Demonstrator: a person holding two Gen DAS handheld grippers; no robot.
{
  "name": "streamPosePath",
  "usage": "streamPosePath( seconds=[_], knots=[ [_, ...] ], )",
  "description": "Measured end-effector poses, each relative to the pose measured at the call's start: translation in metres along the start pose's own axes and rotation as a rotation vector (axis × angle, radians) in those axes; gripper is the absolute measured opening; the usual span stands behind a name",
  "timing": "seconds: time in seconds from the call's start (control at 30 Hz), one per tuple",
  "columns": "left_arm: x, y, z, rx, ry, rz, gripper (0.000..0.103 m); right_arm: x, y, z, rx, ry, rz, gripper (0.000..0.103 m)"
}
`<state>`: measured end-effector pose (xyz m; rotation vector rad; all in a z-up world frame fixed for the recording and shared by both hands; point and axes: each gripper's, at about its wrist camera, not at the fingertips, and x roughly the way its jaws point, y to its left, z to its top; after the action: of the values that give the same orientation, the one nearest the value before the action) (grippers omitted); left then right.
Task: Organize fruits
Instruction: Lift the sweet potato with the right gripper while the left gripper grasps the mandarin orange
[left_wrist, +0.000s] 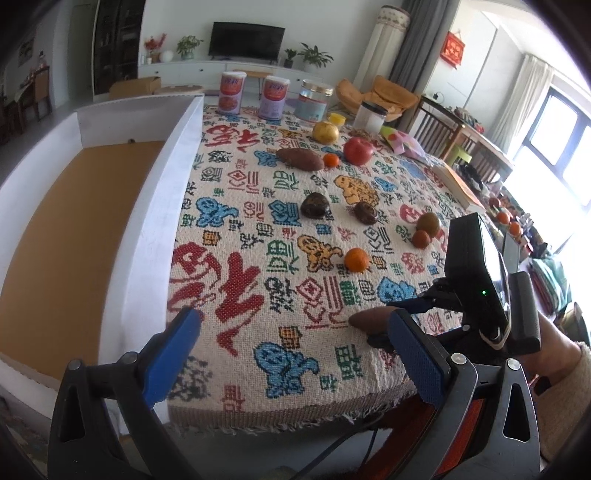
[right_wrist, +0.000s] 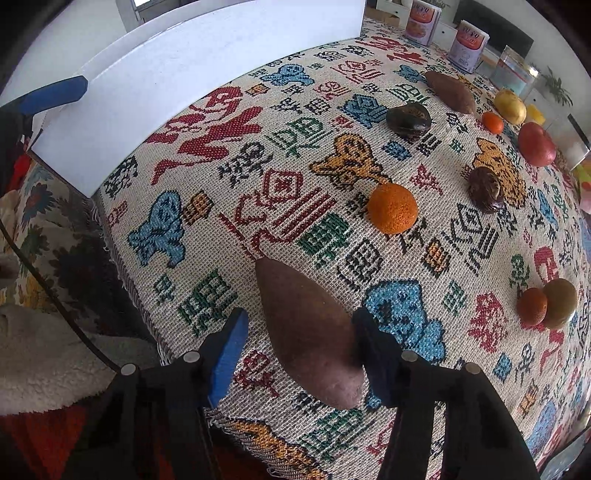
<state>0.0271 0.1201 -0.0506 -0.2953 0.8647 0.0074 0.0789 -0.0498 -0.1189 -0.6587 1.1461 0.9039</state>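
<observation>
At the bench's near edge the right claw (right_wrist: 299, 354) straddles a sweet potato (right_wrist: 308, 332), one pad touching; the left claw (left_wrist: 295, 354) hangs open, empty, beside the box (left_wrist: 147, 229).

The left gripper (left_wrist: 291, 354) is being held above the near edge of the patterned tablecloth (left_wrist: 258, 221), its blue fingers (left_wrist: 417, 358) standing wide apart with nothing between them. A white-walled box (left_wrist: 162, 206) with a brown floor is being shown along the cloth's left edge. The right gripper (left_wrist: 406, 314) is being seen at the near right corner, down beside a brown sweet potato (left_wrist: 369, 320), partly hidden. An orange (left_wrist: 357, 259) is being shown near the cloth's middle, two dark round fruits (left_wrist: 314, 205) beyond it. Toward the far edge a second sweet potato (left_wrist: 300, 158), a small orange (left_wrist: 331, 160), a red apple (left_wrist: 358, 150) and a yellow fruit (left_wrist: 325, 132) are being displayed.
</observation>
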Motion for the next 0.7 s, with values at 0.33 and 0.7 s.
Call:
streamPosePath(
  seconds=[0.33, 0.7],
  knots=[
    [0.005, -0.015, -0.001, 0.02, 0.019, -0.02, 0.102, -0.002, -0.013, -0.008, 0.113, 0.008, 0.031, 0.042],
    [0.003, -0.01, -0.002, 0.009, 0.02, -0.008, 0.102, 0.003, -0.008, 0.0, 0.091, 0.027, -0.006, 0.041]
  ],
)
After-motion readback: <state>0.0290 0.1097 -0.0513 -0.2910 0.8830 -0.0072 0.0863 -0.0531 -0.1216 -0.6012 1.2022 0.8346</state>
